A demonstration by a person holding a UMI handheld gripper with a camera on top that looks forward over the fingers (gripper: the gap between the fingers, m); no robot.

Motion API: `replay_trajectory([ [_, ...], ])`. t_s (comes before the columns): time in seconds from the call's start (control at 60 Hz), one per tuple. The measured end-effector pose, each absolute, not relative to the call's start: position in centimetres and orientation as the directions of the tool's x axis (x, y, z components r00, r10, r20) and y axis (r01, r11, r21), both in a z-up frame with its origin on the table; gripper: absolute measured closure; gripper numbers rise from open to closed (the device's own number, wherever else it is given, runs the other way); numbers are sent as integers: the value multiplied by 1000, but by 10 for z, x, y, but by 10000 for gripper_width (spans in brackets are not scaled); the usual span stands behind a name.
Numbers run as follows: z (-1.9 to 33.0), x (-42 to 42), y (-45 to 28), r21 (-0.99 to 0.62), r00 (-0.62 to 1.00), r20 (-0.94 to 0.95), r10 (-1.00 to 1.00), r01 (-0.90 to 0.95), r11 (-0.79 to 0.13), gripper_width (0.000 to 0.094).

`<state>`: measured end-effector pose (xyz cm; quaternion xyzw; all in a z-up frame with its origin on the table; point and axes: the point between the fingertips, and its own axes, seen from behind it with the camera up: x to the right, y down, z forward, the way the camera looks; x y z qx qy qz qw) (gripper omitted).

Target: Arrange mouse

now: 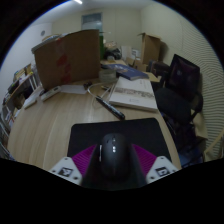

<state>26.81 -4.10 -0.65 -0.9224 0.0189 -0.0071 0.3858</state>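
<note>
Wood desk (45, 125) w/ cardboard boxes (67, 55), pale walls (120, 25), black chair (182, 80).

Mouse (112, 150) found between the fingers (80, 157), resting on mouse mat (100, 132) at near edge of surface (45, 130). Keyboard (132, 94) lay beyond the mat, to the right. Cardboard box (66, 58) stood behind, to the left. Chair (181, 80) placed right of the surface.

1. No legible text, brand, number or sign anywhere.
2. Black-and-white square markers on the fingers (73, 168), carrying no readable characters.
</note>
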Motion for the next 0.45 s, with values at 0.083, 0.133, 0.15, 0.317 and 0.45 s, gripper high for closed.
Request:
replay_trajectory([
  [0.083, 2, 271, -51, -707, 996, 14, -86, -51, -705, 88],
  [0.133, 14, 269, -58, -715, 993, 14, -115, -71, -695, 98],
  [0.15, 18, 268, -62, -718, 992, 14, -127, -78, -691, 102],
  [0.317, 65, 239, -110, -744, 975, 32, -220, -124, -657, 102],
  [0.45, 96, 203, -158, -757, 958, 58, -279, -140, -638, 99],
])
